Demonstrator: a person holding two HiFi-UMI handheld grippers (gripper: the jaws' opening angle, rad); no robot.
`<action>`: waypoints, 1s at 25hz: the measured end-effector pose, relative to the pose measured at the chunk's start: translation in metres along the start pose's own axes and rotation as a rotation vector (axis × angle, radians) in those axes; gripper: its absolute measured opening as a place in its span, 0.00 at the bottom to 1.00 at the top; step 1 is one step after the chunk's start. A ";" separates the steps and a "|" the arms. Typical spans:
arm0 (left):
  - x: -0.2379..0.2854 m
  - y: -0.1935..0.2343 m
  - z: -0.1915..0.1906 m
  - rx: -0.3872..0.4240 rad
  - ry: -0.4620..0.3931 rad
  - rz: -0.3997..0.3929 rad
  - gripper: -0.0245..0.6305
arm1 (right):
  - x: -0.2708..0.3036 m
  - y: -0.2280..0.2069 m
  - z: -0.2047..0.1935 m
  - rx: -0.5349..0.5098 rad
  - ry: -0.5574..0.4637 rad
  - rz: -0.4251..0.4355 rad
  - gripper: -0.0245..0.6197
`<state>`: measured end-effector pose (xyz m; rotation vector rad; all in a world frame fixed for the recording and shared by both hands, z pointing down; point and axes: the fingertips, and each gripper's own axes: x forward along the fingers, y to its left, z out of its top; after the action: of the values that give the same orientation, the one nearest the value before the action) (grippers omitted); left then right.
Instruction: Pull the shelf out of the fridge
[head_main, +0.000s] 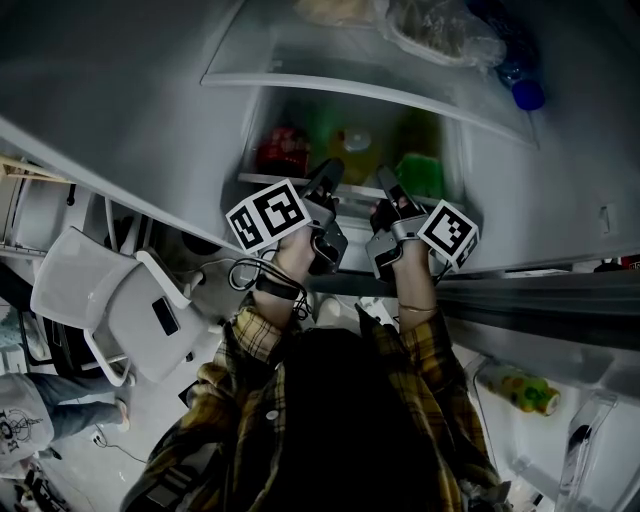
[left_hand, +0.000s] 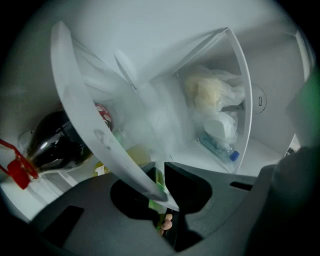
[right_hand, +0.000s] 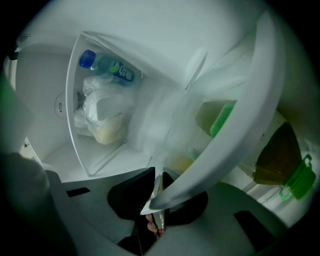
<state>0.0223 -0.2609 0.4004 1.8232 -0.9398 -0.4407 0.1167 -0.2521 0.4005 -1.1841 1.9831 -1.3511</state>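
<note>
The fridge shelf (head_main: 262, 181) runs across the open compartment, and both grippers reach in to its white front edge. My left gripper (head_main: 330, 172) is shut on that edge left of the middle. In the left gripper view the white trim (left_hand: 85, 120) slants down between the dark jaws of the left gripper (left_hand: 161, 192). My right gripper (head_main: 385, 180) is shut on the same edge a little to the right. In the right gripper view the trim (right_hand: 250, 115) runs into the right gripper (right_hand: 159, 192). Red, yellow and green containers stand on the shelf behind the edge.
Above hangs an upper glass shelf (head_main: 350, 85) with plastic bags (left_hand: 207, 95) and a blue-capped bottle (head_main: 525, 92). A dark bottle with a red cap (left_hand: 55, 145) and a jug with a green cap (right_hand: 280, 160) stand on the gripped shelf. A white chair (head_main: 110, 300) stands at left, a door bin with a bottle (head_main: 520, 388) at right.
</note>
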 end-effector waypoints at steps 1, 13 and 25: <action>-0.001 0.000 -0.001 0.000 0.001 0.000 0.14 | -0.001 0.000 -0.001 -0.003 0.001 0.000 0.14; -0.021 -0.003 -0.013 0.008 0.007 -0.001 0.14 | -0.019 0.004 -0.015 -0.009 0.004 -0.004 0.14; -0.044 -0.006 -0.031 0.007 0.018 -0.002 0.14 | -0.042 0.008 -0.033 -0.015 0.012 0.002 0.14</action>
<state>0.0173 -0.2070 0.4031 1.8317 -0.9282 -0.4217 0.1102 -0.1985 0.4027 -1.1826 2.0061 -1.3472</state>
